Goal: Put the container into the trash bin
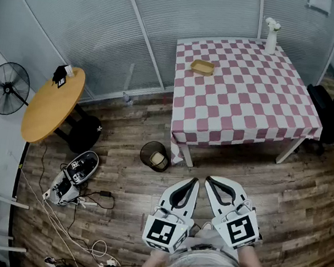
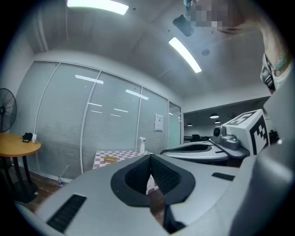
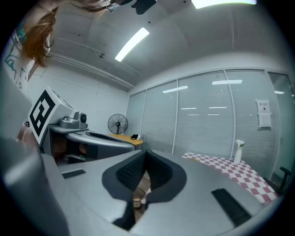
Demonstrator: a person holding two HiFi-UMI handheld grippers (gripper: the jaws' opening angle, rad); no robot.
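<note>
Tan container (image 1: 202, 66) on checked table (image 1: 252, 105), long axis left-right, left gripper (image 1: 195, 180) and right gripper (image 1: 208, 180) fingers closed

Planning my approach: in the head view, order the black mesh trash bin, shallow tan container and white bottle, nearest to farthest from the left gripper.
From the left gripper:
1. black mesh trash bin, on the floor just ahead-left.
2. shallow tan container, on the checked table, far left part.
3. white bottle, at the table's far edge, right.
</note>
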